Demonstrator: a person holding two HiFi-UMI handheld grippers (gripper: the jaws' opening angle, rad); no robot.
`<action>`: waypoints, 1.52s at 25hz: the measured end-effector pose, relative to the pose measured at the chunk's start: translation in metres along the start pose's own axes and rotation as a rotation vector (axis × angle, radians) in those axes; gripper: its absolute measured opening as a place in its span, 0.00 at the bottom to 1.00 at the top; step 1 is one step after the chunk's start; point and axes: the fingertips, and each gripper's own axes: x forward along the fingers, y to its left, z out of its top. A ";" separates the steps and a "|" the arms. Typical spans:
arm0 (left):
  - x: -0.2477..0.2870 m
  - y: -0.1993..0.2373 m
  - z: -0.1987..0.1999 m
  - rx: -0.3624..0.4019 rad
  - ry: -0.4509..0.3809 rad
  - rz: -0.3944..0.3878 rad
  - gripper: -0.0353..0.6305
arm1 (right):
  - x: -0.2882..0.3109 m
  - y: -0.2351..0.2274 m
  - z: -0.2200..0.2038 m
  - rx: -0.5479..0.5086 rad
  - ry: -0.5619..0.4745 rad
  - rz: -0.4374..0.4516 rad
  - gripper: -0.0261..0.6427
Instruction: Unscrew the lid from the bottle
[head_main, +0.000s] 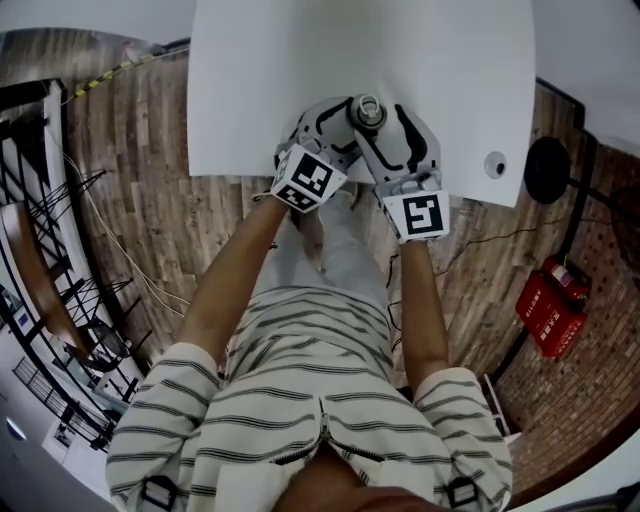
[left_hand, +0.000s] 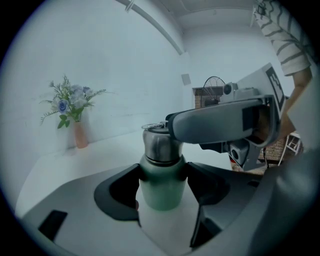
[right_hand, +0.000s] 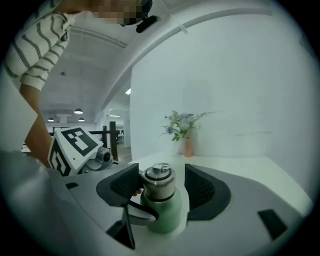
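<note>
Near the front edge of the white table (head_main: 300, 60), the green bottle (left_hand: 160, 182) stands upright, its body clamped between the left gripper's (left_hand: 162, 194) jaws, while the right gripper's (right_hand: 161, 189) jaws stand parted around its steel lid (right_hand: 159, 180), one pad clearly apart from it.

Green bottle (left_hand: 161, 189) stands upright, its steel lid (right_hand: 159, 186) seated on top.
</note>
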 end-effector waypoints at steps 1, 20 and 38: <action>0.000 0.000 0.000 -0.001 0.000 0.001 0.50 | 0.002 0.000 -0.003 0.004 0.007 -0.032 0.48; -0.001 0.002 -0.001 -0.005 0.000 0.002 0.50 | 0.018 0.006 -0.016 -0.045 0.055 -0.110 0.41; -0.001 0.001 -0.001 -0.003 -0.008 -0.005 0.50 | 0.014 0.012 -0.013 -0.084 0.058 0.596 0.41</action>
